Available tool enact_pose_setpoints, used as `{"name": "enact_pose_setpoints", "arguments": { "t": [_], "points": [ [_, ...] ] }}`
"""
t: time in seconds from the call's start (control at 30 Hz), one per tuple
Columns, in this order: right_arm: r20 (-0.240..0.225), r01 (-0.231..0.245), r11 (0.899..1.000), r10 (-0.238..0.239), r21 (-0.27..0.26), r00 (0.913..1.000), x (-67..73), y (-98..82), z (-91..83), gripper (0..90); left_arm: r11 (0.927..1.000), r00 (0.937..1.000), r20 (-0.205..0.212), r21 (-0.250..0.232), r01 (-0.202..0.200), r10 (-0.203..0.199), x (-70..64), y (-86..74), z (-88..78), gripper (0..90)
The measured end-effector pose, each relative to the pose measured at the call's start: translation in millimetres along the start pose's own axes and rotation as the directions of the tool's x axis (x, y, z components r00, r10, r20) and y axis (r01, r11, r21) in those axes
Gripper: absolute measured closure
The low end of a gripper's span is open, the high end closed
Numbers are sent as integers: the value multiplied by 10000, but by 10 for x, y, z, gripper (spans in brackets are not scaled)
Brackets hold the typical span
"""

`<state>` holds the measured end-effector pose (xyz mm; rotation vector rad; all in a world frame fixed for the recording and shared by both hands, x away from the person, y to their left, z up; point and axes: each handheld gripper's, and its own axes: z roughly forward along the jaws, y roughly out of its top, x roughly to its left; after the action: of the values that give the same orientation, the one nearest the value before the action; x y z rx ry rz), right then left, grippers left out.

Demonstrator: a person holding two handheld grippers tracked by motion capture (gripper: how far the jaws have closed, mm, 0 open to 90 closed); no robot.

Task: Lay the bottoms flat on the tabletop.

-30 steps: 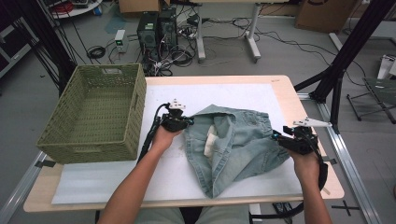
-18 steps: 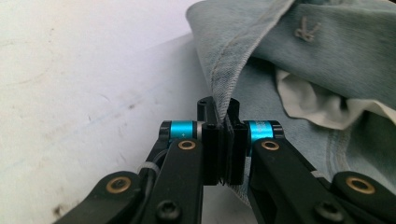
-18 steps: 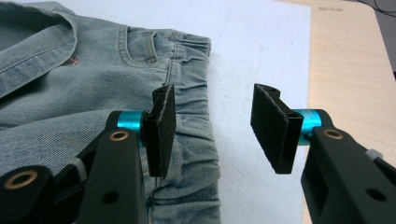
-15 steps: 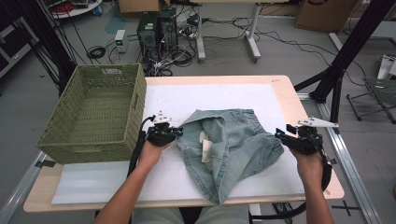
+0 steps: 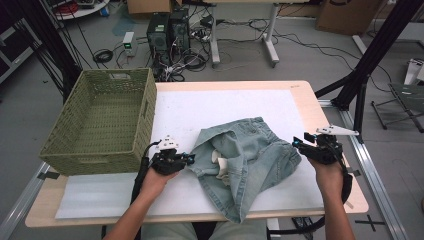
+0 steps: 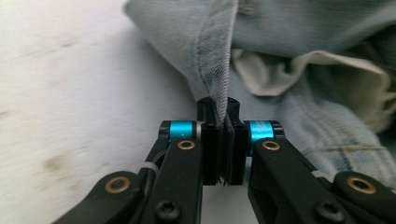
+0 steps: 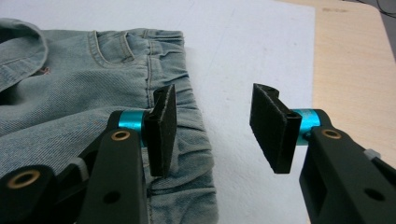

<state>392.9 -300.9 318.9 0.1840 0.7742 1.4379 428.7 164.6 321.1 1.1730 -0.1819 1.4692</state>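
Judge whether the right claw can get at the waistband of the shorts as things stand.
Probably yes: the right claw stands open beside the waistband of the shorts, with nothing between.

Grey floor [image 5: 310,55], cables [image 5: 200,40], computer towers [image 5: 165,30]

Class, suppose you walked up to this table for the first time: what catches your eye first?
The crumpled denim shorts mid-table on the white mat, pale pocket lining showing. The left gripper pinches a denim edge; the right gripper stands open at the waistband. A green wicker basket sits at the left.
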Motion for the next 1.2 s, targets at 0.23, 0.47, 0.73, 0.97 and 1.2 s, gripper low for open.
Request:
{"name": "enact_pose_setpoints", "arguments": {
  "t": [0.23,0.47,0.73,0.97,1.2],
  "points": [
    [-87,115,9999,-116,-51,9999,47,0,-7,520,9983,9991,-404,-554,-163,141,90,511,76,533],
    [-132,81,9999,-83,-136,9999,38,-43,-12,520,9993,9999,101,-366,-43,47,254,982,559,501],
    [-236,12,9994,-20,-338,9997,-10,-101,-94,520,9999,9999,150,139,-77,75,430,1082,1024,482],
    [-166,-25,9998,22,-192,9999,-99,-155,-141,520,9900,9997,204,1409,76,-105,498,936,1231,473],
    [-145,29,10000,-28,92,9999,-134,-194,-146,520,9778,9905,1365,2091,-144,-146,439,854,1324,717]
  ]
}}
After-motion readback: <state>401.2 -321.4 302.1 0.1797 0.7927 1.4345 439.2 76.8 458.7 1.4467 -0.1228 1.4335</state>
